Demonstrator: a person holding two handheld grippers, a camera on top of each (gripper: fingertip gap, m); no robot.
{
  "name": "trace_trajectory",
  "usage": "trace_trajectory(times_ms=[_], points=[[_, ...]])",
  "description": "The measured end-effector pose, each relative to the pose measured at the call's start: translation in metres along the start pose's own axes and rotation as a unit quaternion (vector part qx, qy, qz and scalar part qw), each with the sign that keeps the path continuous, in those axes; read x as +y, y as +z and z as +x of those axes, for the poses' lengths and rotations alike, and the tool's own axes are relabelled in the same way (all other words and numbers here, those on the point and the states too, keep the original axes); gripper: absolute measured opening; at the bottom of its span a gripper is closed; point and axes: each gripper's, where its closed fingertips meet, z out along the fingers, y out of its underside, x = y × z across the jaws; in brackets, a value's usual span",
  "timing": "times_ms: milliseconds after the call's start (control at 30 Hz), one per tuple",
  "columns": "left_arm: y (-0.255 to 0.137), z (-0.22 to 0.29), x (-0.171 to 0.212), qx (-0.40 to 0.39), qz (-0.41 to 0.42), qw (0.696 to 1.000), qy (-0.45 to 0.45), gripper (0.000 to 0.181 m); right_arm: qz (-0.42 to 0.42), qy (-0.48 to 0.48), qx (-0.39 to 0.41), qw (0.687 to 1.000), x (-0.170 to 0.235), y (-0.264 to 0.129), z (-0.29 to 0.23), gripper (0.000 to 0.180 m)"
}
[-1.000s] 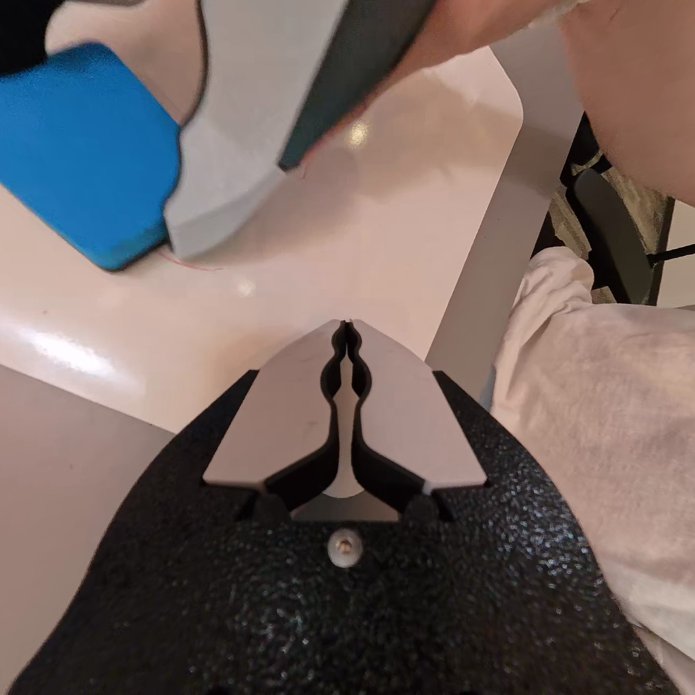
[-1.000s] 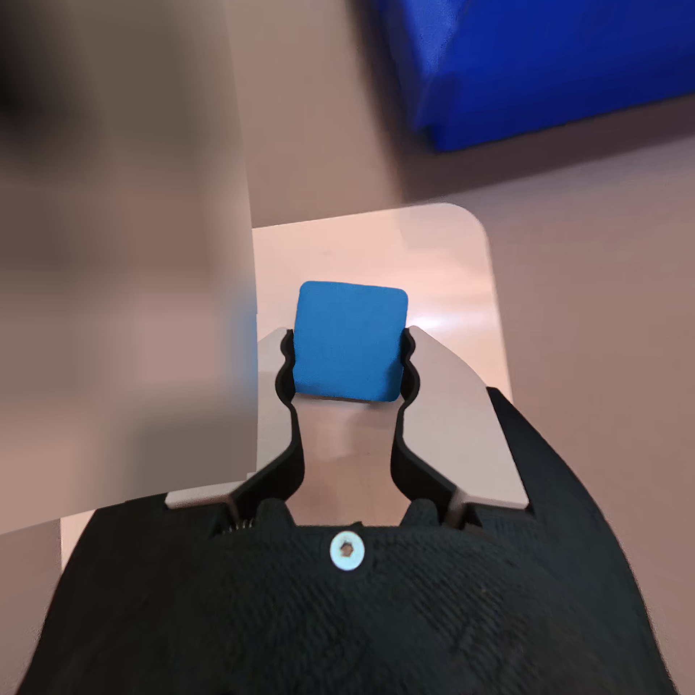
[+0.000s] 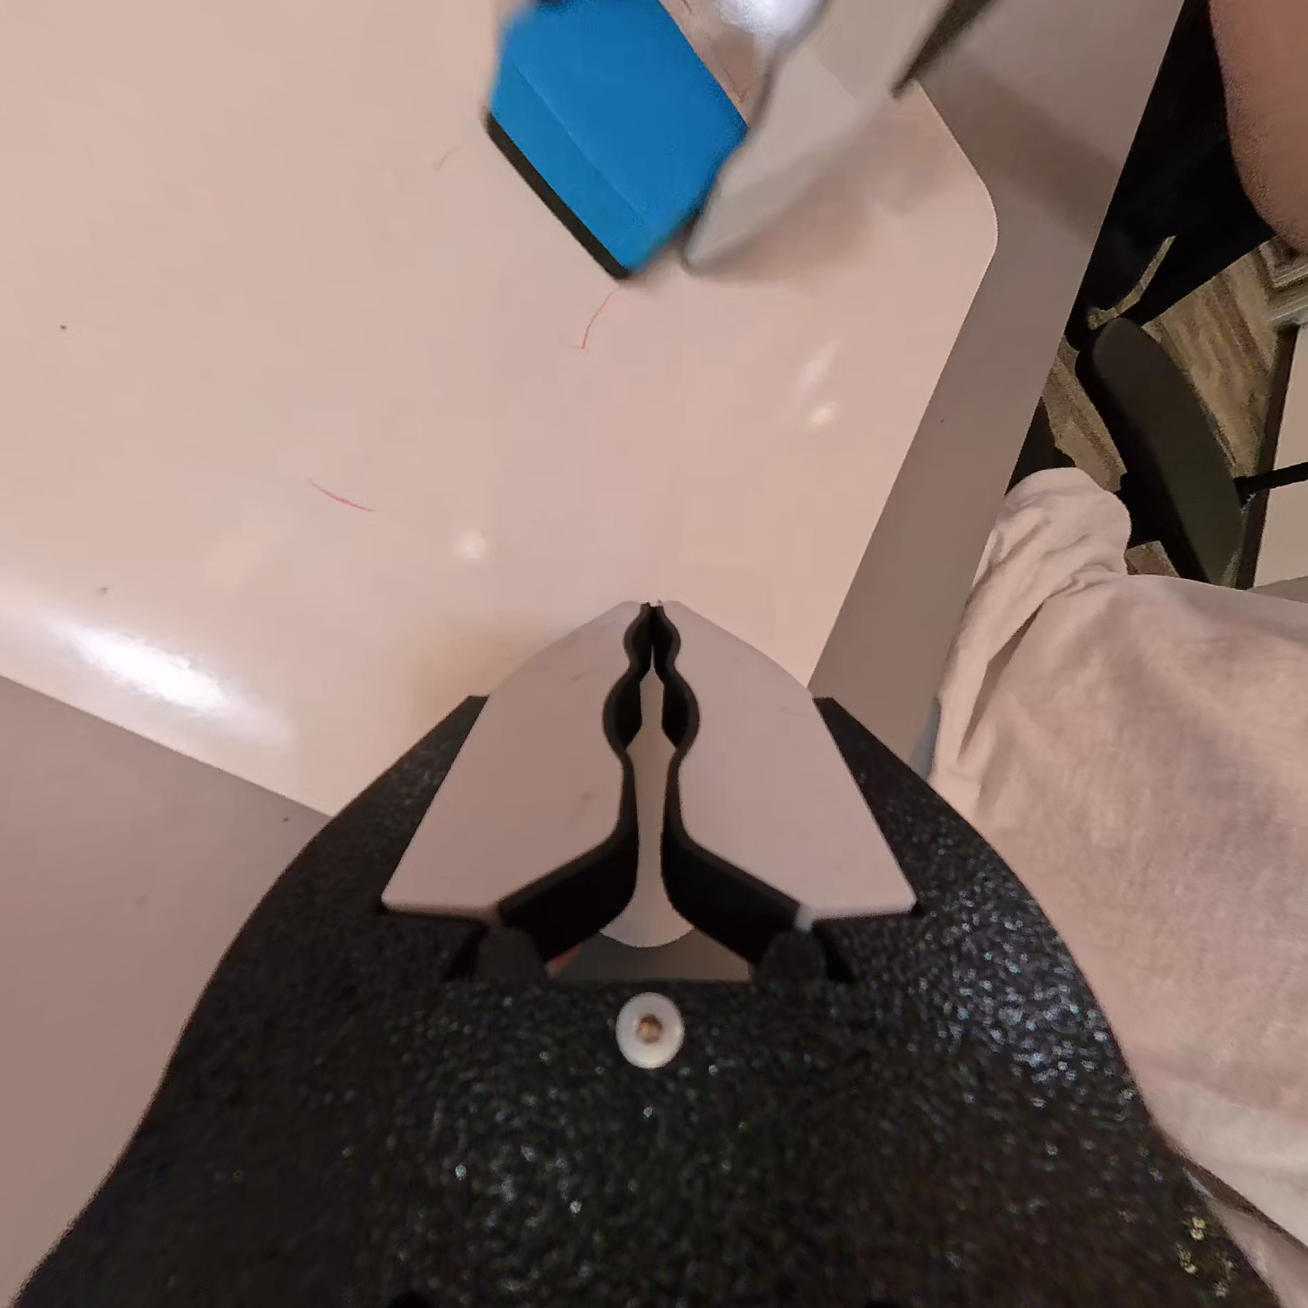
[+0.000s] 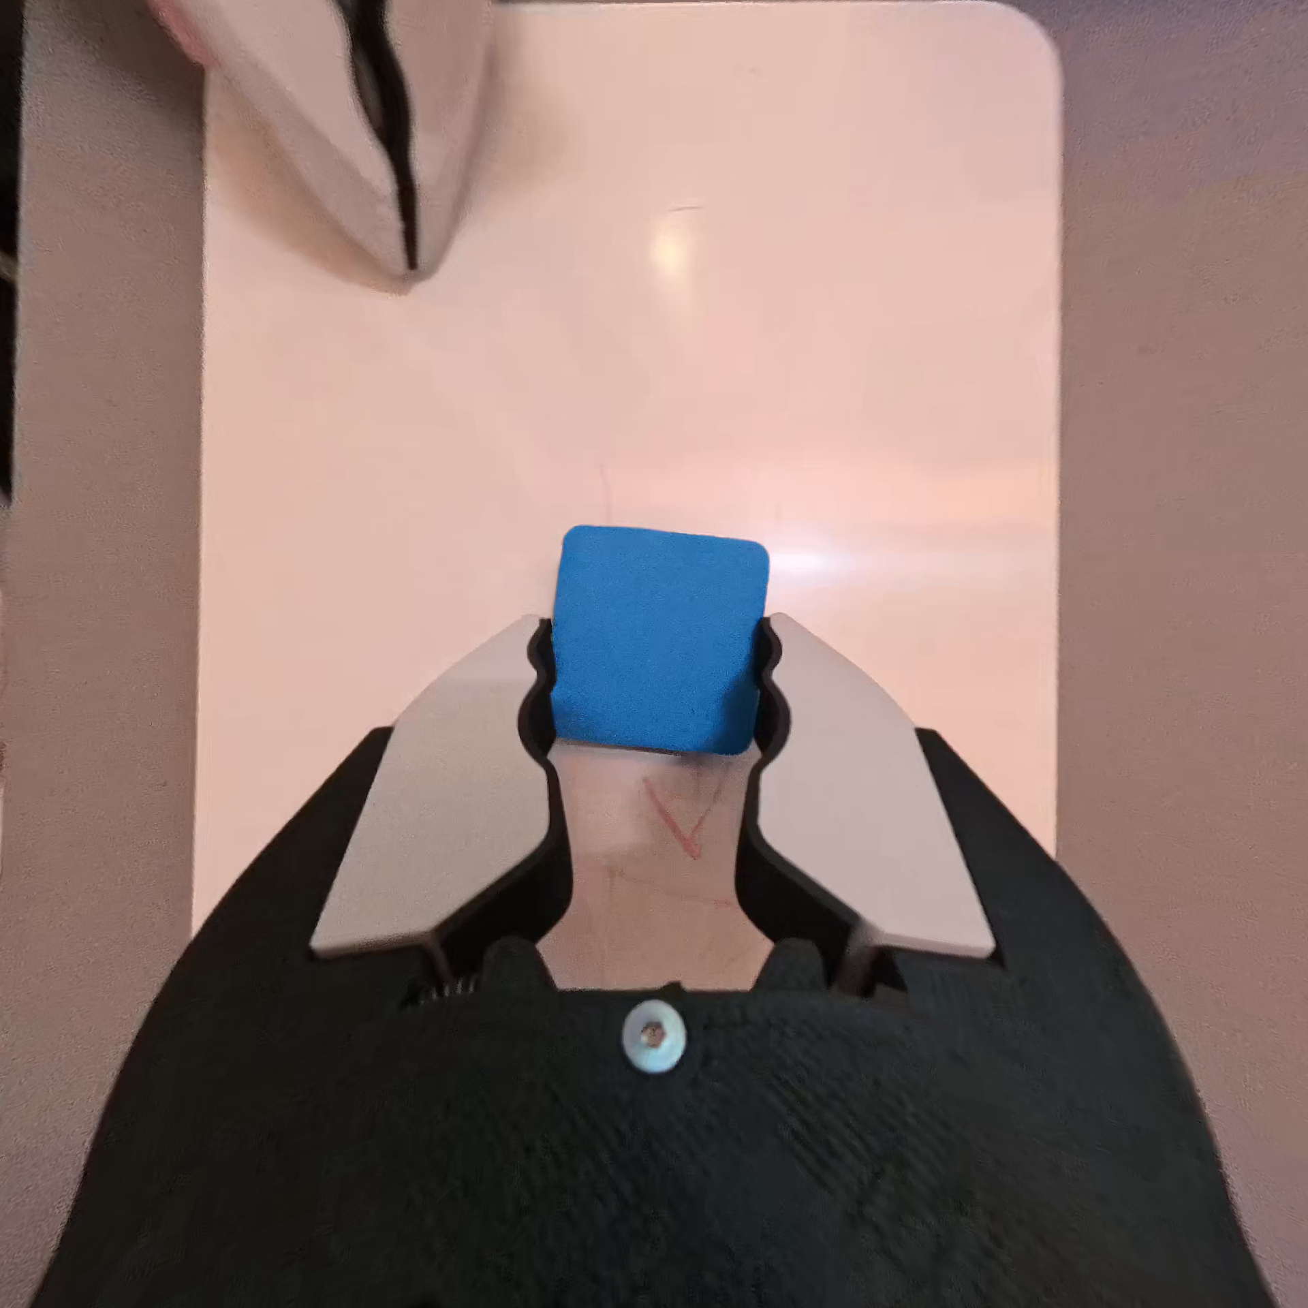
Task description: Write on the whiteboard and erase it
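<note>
Clearly the erasing is under way and, by my reading, close to done. Nearest in the right wrist view, the right gripper [image 4: 657, 662] is clenched on the blue eraser [image 4: 658, 640], its two jaws pressing the block's sides. The eraser sits low over the near half of the whiteboard [image 4: 885, 354]. Just behind it, between the jaws, a red V-shaped mark [image 4: 681, 821] remains on the board, with fainter pink smears around it.

In the left wrist view, the left gripper [image 3: 650, 623] has its jaws closed with nothing between them, its tips at the board's near edge; whether they press on it I cannot tell. Beyond it lie two thin red strokes, one short dash [image 3: 343, 497] nearer and one small curve [image 3: 593, 320] farther off, just below the eraser [image 3: 616, 134]. The right gripper [image 3: 708, 244] shows blurred at the top, holding that eraser with its dark felt face toward the board.

So the writing step looks finished, since no marker is in view and only remnants of red ink survive. What is left is wiping off those remnants.

Counted: one whiteboard, one eraser, two grippers, and a few red leftovers, the V in one view and the two strokes in the other; whether these overlap I cannot say. A person's pale-clothed leg [image 3: 1104, 814] shows at the right, beside the table [image 3: 106, 885].
</note>
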Motion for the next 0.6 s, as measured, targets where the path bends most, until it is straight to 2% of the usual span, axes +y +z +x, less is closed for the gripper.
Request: trace_trajectory(times_ms=[67,200,333,400,500,533,600], points=[[0.000,0.000,0.000,0.004,-0.001,1.000,-0.004,0.000,-0.023,-0.027,-0.001,0.999,0.000,0.001,-0.007,0.055],[0.001,-0.001,-0.002,-0.001,0.001,1.000,-0.004,0.000,0.021,0.075,0.042,0.996,-0.001,-0.001,0.043,0.055],[0.002,0.000,-0.002,-0.002,0.001,1.000,0.000,0.000,-0.012,-0.058,-0.021,0.998,-0.030,0.022,-0.013,0.055],[0.002,0.000,-0.002,0.000,0.000,1.000,-0.002,0.000,-0.013,-0.032,-0.007,0.999,-0.034,0.024,0.000,0.055],[0.002,0.000,-0.003,0.000,0.000,1.000,0.000,0.000,0.041,0.070,0.035,0.996,-0.028,0.017,0.051,0.055],[0.002,0.000,-0.003,-0.001,0.001,1.000,0.001,0.000,0.052,0.079,0.032,0.995,-0.028,0.016,0.055,0.055],[0.002,0.000,-0.003,-0.002,0.002,1.000,0.002,0.000,0.039,0.015,-0.011,0.999,-0.033,0.021,0.024,0.055]])
